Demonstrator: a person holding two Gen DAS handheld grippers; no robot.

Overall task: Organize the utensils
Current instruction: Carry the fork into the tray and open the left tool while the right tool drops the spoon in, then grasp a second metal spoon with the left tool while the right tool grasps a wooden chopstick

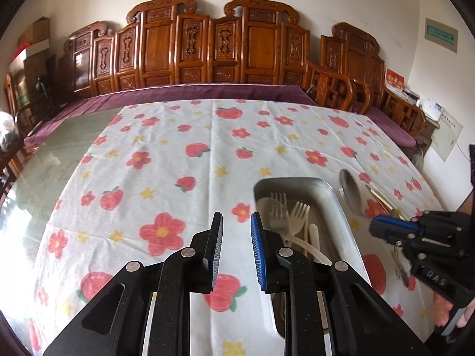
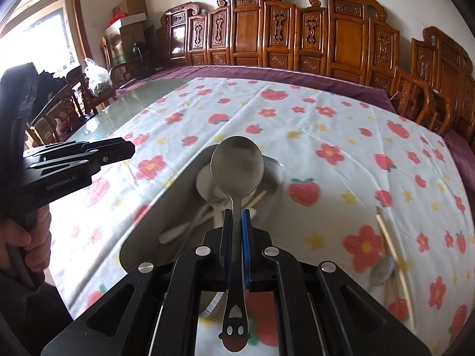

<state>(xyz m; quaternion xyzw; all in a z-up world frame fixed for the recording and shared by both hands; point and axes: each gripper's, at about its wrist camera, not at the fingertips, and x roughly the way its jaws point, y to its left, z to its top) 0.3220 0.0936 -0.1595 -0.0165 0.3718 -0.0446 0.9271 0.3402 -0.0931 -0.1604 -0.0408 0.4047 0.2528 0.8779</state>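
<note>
In the right wrist view my right gripper [image 2: 237,212] is shut on the neck of a steel spoon [image 2: 237,166]. The spoon's bowl points forward over a metal tray [image 2: 166,207], and its cut-out handle end hangs back between the arms. The tray [image 1: 335,204] holds pale plastic forks [image 1: 298,216], a pale spoon and chopsticks. My left gripper [image 1: 237,215] hangs over the flowered tablecloth just left of the tray, jaws apart with nothing between them. Each gripper also shows from the side in the other's view: the right gripper [image 1: 374,226], the left gripper [image 2: 130,148].
A steel cup [image 1: 351,191] lies on its side just right of the tray. On the cloth to the right lie wooden chopsticks [image 2: 392,249] and another metal spoon [image 2: 383,270]. Carved wooden benches line the far side, and bare glass tabletop [image 1: 59,154] lies to the left.
</note>
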